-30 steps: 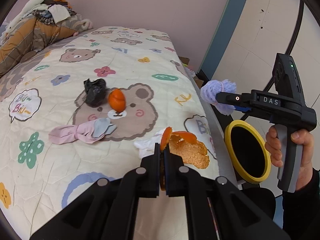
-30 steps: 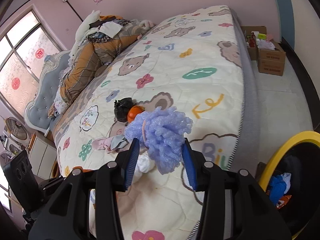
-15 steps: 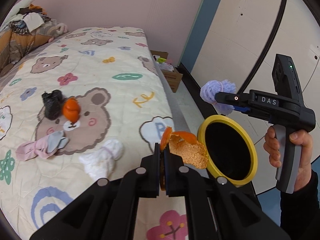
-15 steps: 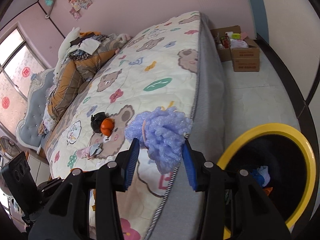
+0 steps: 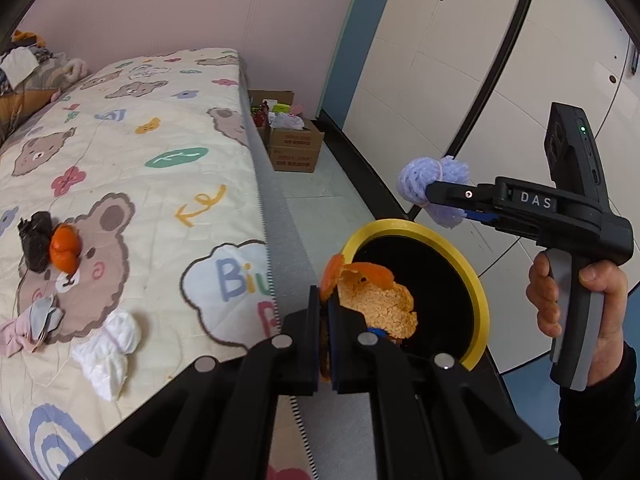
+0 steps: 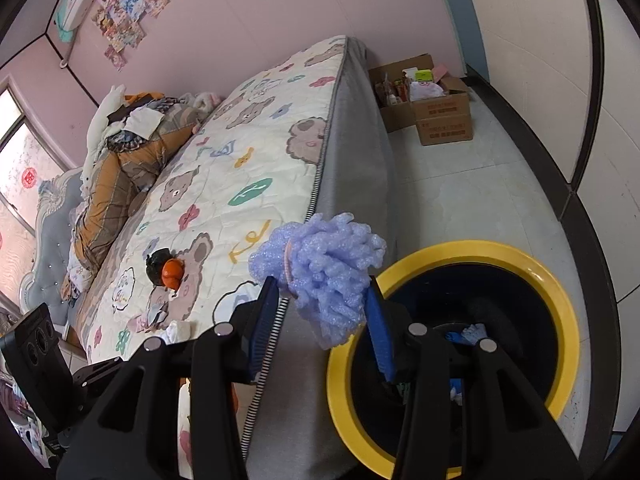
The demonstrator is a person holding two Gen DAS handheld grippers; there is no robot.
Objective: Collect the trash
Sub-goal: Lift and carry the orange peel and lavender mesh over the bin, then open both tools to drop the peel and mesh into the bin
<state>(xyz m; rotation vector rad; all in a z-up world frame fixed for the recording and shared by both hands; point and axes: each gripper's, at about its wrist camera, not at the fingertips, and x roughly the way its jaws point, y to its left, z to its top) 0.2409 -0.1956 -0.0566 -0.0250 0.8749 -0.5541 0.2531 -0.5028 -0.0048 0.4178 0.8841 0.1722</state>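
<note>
Two pieces of trash in hand, both near the round black bin with the yellow rim (image 5: 478, 280) on the floor beside the bed's long edge: curled orange citrus peel (image 5: 372, 296) pinched flat in the nearly closed left gripper (image 5: 325, 312), lavender foam-net fruit sleeve (image 6: 320, 272) clamped at moderate width in the right gripper (image 6: 320, 312). Peel probably light, stiff yet brittle, best nipped at its thicker rim; foam likely featherweight and springy, best squeezed through the middle. Left on the bear-print quilted bedspread (image 5: 168, 184): crumpled white tissue (image 5: 108, 348) closest to the side edge, pink-and-grey cloth scrap (image 5: 28, 326), small orange fruit (image 5: 64, 248) touching a black crumpled bag (image 5: 34, 236) farther in.
</note>
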